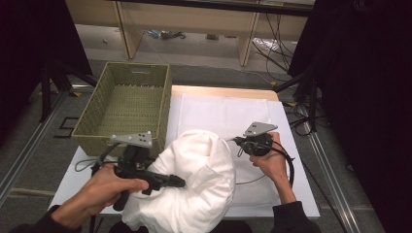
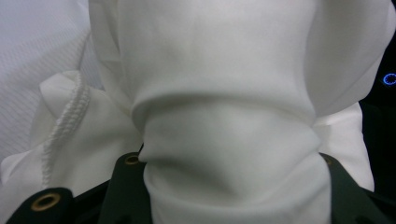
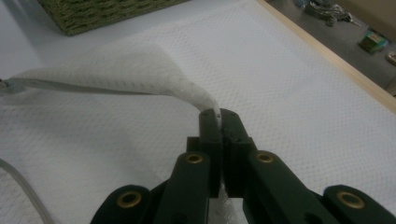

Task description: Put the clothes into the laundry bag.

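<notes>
A bulky white pillow (image 1: 194, 179) lies at the table's near edge. My left gripper (image 1: 180, 182) comes in from the left and is shut on a thick fold of it. In the left gripper view the smooth white fabric (image 2: 224, 93) bulges between the two jaws of my left gripper (image 2: 233, 163), and a stitched hem (image 2: 65, 121) hangs at the left. My right gripper (image 1: 234, 140) is just right of the pillow. It is shut on a corner of the white dotted cloth (image 3: 116, 70), and my right gripper (image 3: 218, 115) holds that corner raised off the table.
A green woven basket (image 1: 163, 104) stands at the back left, seen as a strip of weave (image 3: 102, 11) in the right gripper view. The dotted cloth (image 1: 223, 114) covers the table's middle and back. The wooden table edge (image 3: 327, 56) borders the cloth's far side.
</notes>
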`<state>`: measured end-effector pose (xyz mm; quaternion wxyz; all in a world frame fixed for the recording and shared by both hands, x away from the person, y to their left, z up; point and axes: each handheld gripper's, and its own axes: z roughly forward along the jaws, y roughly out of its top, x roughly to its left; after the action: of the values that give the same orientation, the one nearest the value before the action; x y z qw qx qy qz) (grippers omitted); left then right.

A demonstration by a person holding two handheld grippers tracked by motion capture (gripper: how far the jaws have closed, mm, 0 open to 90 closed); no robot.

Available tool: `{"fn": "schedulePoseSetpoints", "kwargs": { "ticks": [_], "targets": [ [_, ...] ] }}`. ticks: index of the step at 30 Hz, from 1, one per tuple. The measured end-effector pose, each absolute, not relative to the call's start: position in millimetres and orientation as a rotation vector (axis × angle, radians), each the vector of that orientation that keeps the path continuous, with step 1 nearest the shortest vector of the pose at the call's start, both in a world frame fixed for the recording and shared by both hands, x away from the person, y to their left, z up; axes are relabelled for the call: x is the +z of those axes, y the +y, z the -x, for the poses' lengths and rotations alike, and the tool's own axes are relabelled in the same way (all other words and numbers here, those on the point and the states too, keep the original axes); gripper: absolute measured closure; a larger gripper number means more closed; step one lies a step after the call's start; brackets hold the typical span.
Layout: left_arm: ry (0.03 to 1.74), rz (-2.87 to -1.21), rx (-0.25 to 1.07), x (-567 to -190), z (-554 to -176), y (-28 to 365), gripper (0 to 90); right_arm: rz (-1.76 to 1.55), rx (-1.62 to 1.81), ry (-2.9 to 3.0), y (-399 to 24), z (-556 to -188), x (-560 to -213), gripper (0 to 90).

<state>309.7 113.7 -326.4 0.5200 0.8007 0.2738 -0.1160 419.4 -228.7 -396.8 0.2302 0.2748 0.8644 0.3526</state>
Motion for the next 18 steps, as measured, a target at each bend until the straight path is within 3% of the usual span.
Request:
{"fn": "schedulePoseSetpoints", "kwargs": {
  "ticks": [8, 11, 18],
  "targets": [
    [0.678, -2.006, -0.312, -379.4, -333.1, 79.6, 53.2, -0.724, 1.024, 2.336, -226.8, -417.7, -379.8, 89.8],
    [0.662, -2.0, -0.4, -396.0, -339.4, 67.5, 53.3, -0.729, 1.034, 2.321, -225.5, -413.6, -373.0, 89.8],
    [0.63, -2.091, -0.416, -417.7, -355.4, 42.2, 51.9, -0.668, 1.051, 2.308, -221.1, -408.1, -362.6, 89.9]
  ]
}}
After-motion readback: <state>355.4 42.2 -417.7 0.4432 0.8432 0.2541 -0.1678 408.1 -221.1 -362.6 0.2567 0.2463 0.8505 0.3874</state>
